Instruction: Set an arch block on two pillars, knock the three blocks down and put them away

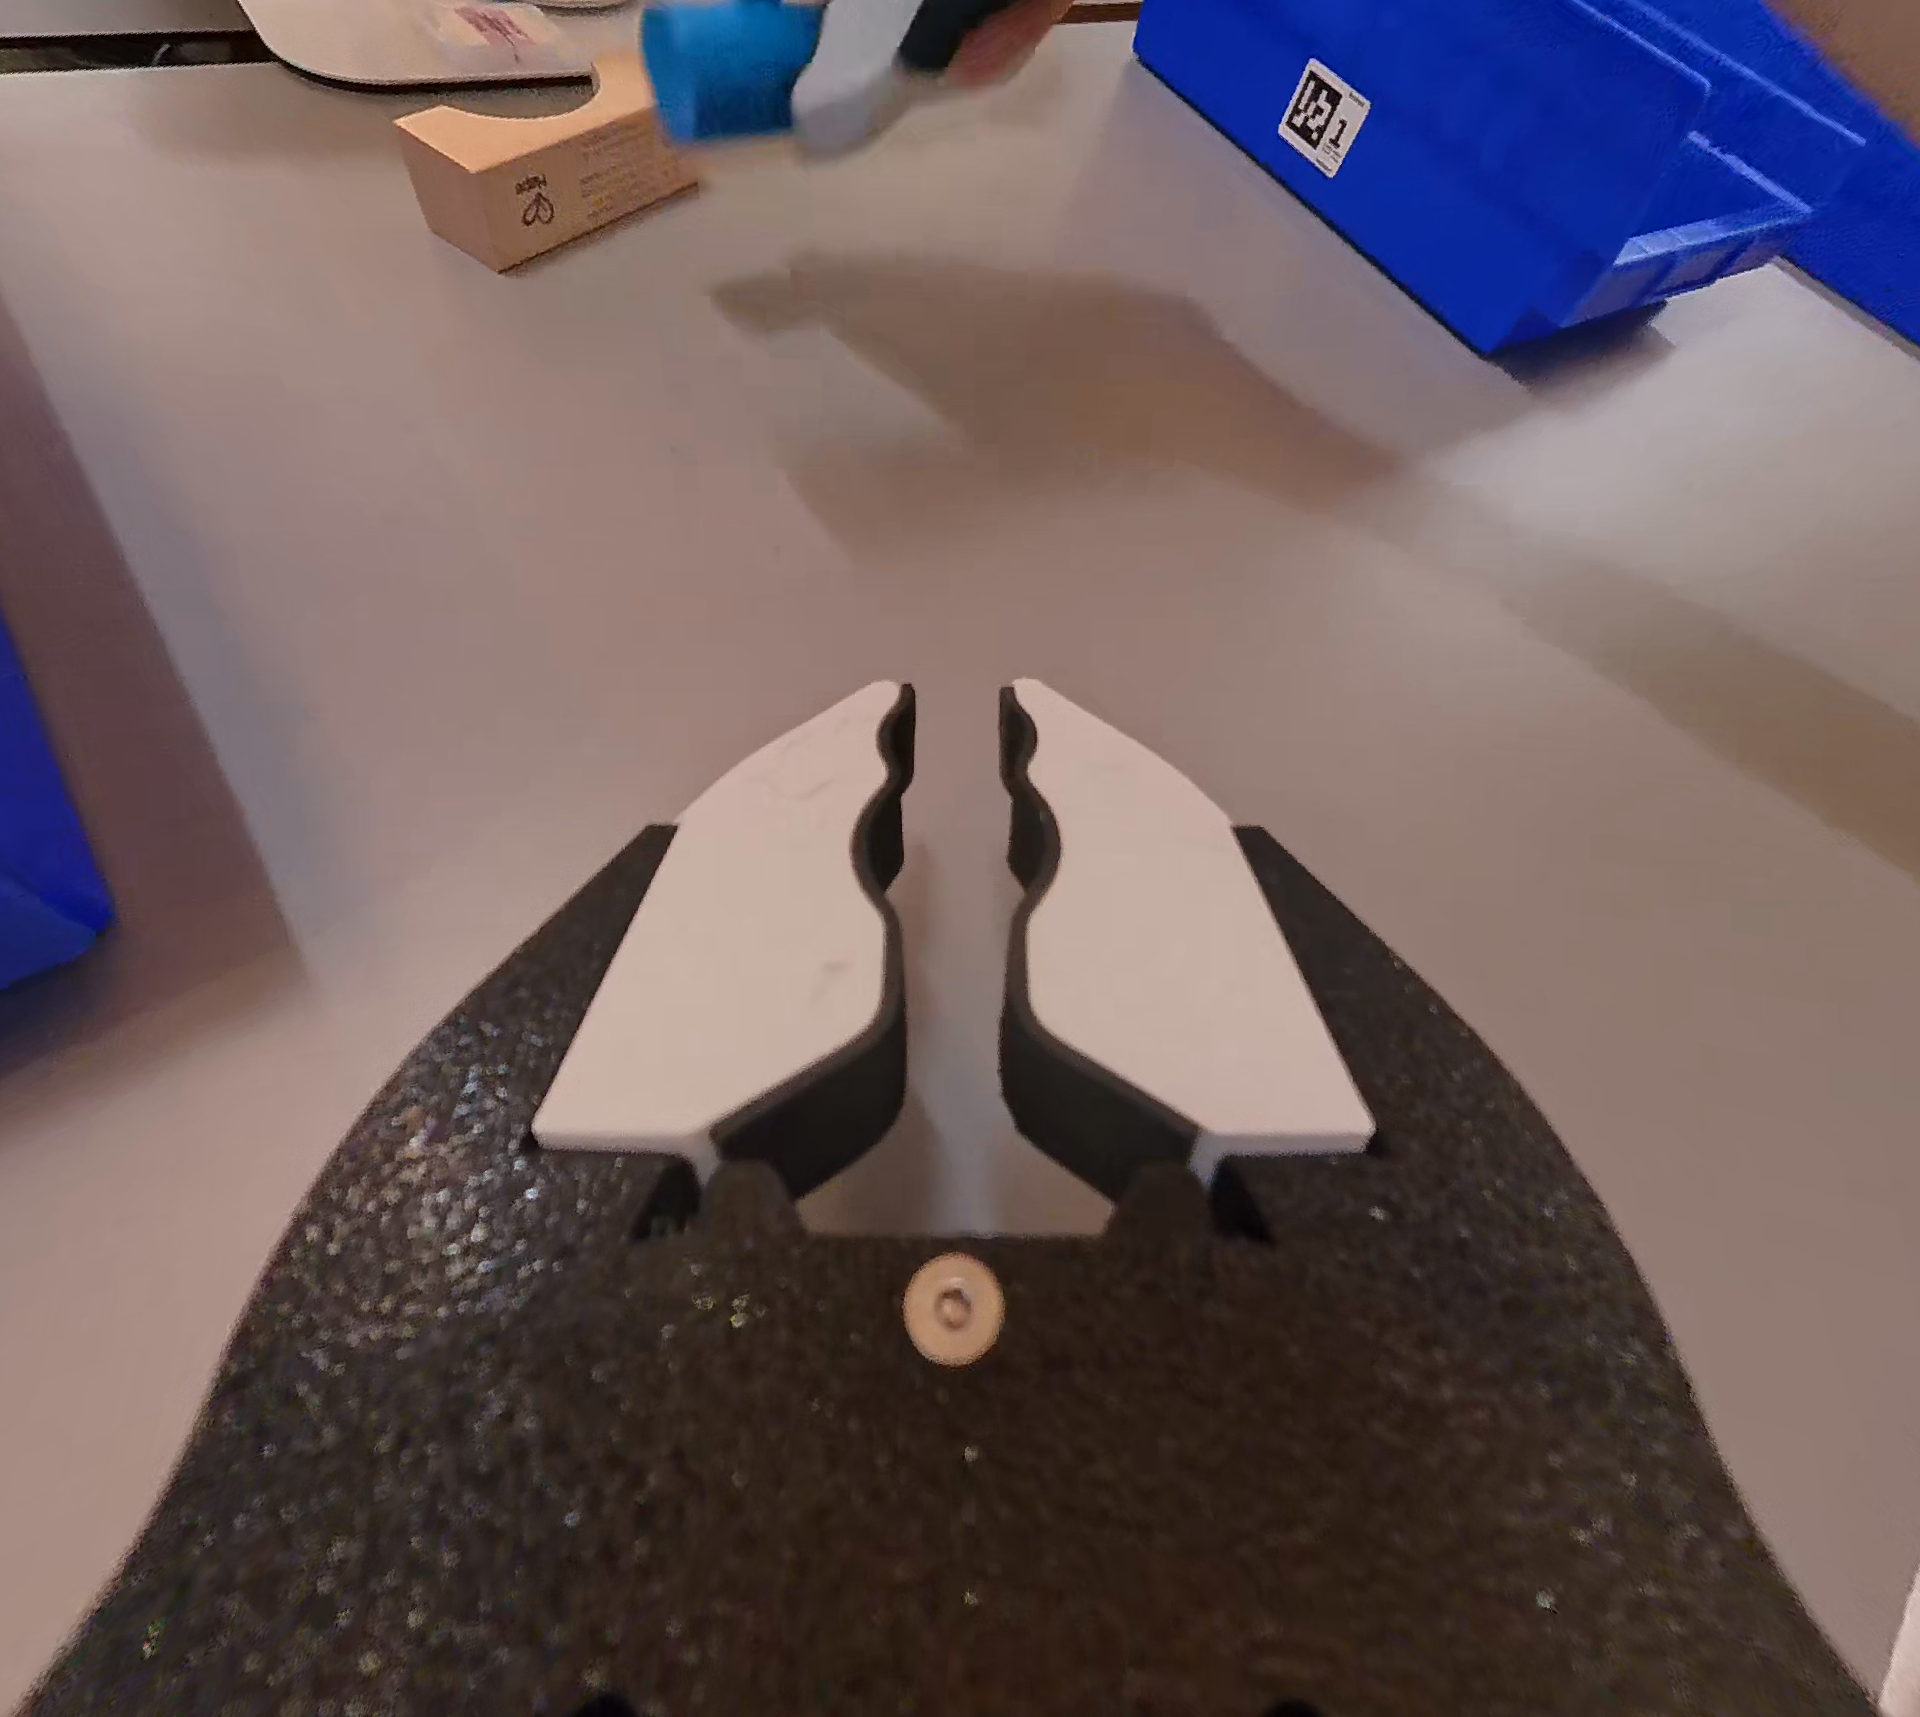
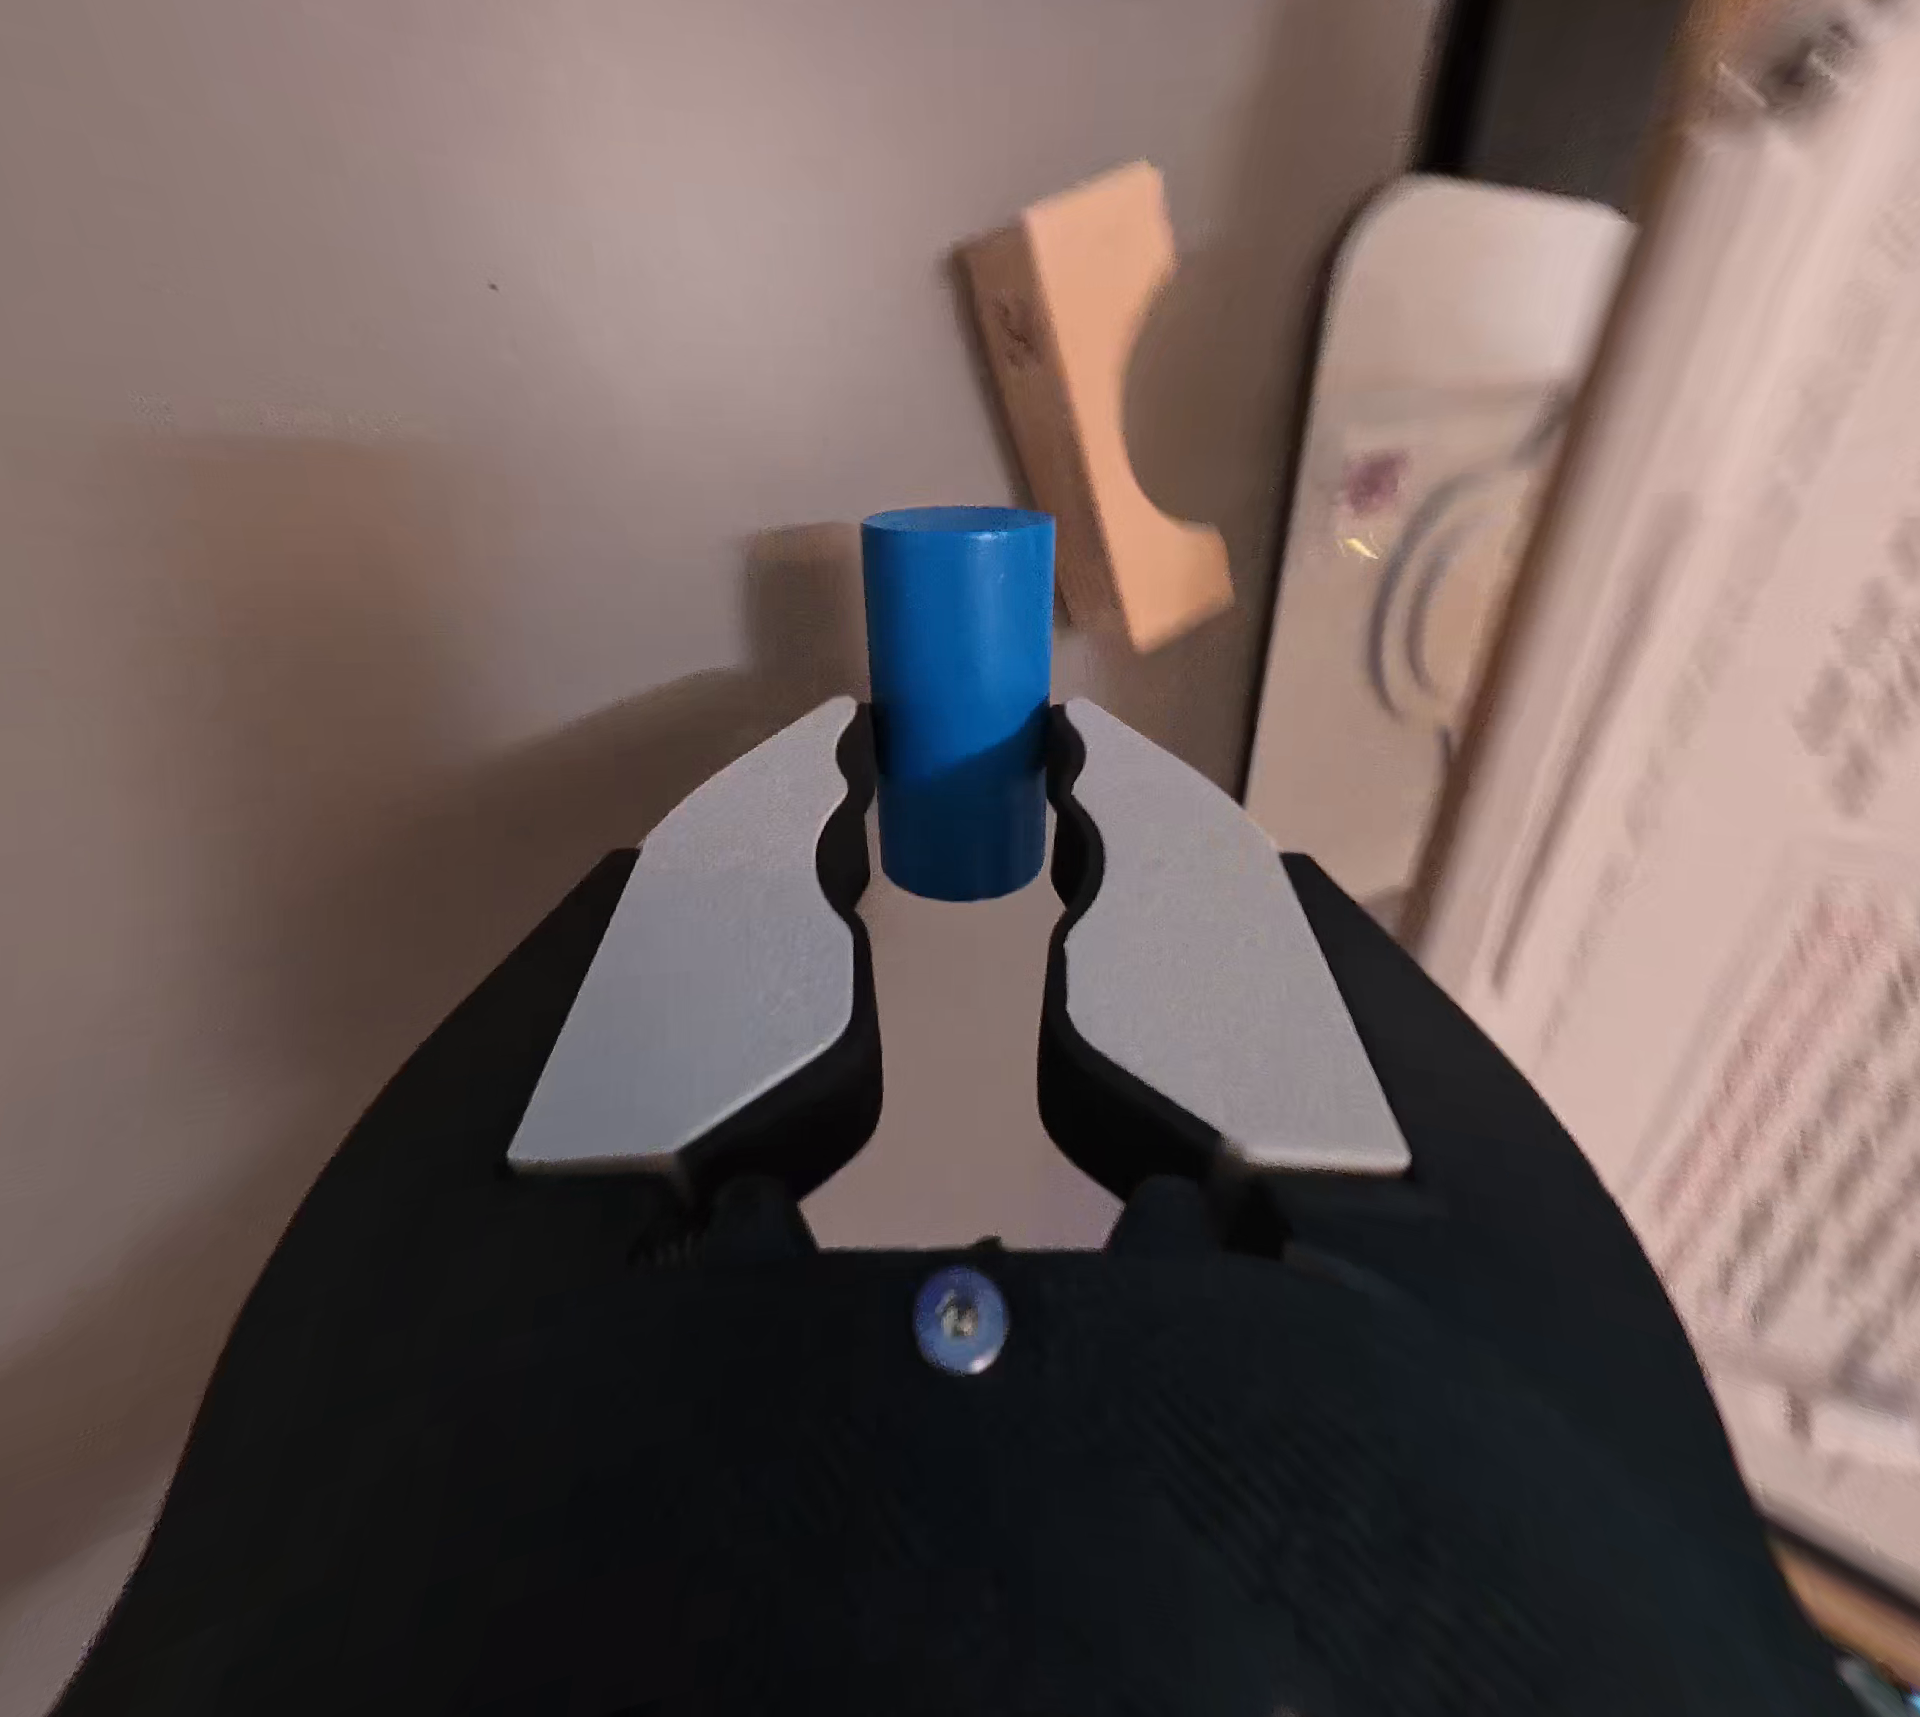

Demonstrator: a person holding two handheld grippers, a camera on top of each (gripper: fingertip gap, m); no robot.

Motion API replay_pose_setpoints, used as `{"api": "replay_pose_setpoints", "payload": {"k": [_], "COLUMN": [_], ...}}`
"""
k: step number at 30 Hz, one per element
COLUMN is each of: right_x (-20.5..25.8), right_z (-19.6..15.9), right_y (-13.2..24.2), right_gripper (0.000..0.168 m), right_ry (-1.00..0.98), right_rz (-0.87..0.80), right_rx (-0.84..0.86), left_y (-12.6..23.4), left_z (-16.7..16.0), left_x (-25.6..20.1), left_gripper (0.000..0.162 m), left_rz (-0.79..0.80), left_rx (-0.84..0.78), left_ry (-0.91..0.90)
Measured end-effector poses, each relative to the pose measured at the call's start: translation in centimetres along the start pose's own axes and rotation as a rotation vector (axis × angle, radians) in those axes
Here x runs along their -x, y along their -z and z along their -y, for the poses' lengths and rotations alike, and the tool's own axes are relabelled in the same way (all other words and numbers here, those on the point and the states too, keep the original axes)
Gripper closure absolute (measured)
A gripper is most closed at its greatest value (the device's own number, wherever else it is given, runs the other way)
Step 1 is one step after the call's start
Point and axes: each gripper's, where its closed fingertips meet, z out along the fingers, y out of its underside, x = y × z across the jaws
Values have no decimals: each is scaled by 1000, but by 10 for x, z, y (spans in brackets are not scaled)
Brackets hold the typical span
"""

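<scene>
Right gripper (image 2: 956, 732) has its jaws closed on the blue cylinder (image 2: 956, 680), pinched low near the tips; keep that squeeze steady. Left gripper (image 1: 956, 701) hangs empty, jaws slightly apart, above the tabletop (image 1: 520, 524). Wooden block (image 2: 1091, 400) at one o'clock

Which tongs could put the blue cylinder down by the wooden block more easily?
Probably the right tongs: they already grip the blue cylinder just above the wooden block. The left tongs are empty, farther back.

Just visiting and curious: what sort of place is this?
Probably a lab or workshop bench: a plain tabletop, a blue storage bin with a printed marker, and the right gripper holding a blue cylinder.
</scene>
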Motion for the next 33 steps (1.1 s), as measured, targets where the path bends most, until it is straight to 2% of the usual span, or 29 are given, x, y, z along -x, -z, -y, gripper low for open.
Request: {"api": "replay_pose_setpoints", "payload": {"k": [4,8,12,15,18,23,27,33], "right_x": [-33,-60,-49,-16,20,58,74,80], "right_z": [-51,-151,-267,-320,-340,-348,-362,-363], "right_y": [74,136,152,134,107,73,63,56], "right_gripper": [136,136,136,135,135,135,135,135], "right_ry": [-332,-667,-905,-1054,-1143,-1229,-1203,-1194], "right_rz": [-50,-163,-230,-163,-46,75,93,101], "right_rx": [-77,-16,159,216,223,219,316,350], "left_y": [0,-2,-6,-9,-11,-12,-12,-12], "left_z": [1,1,-1,-2,-3,-4,-4,-4], "left_x": [-4,-8,-12,-16,-19,-22,-22,-23], "left_gripper": [147,147,147,147,147,147,147,147], "left_rz": [0,0,-8,-13,-14,-20,-22,-31], "left_rx": [-1,7,19,26,35,40,39,37], "left_ry": [-13,-25,-28,-36,-45,-51,-48,-43]}}
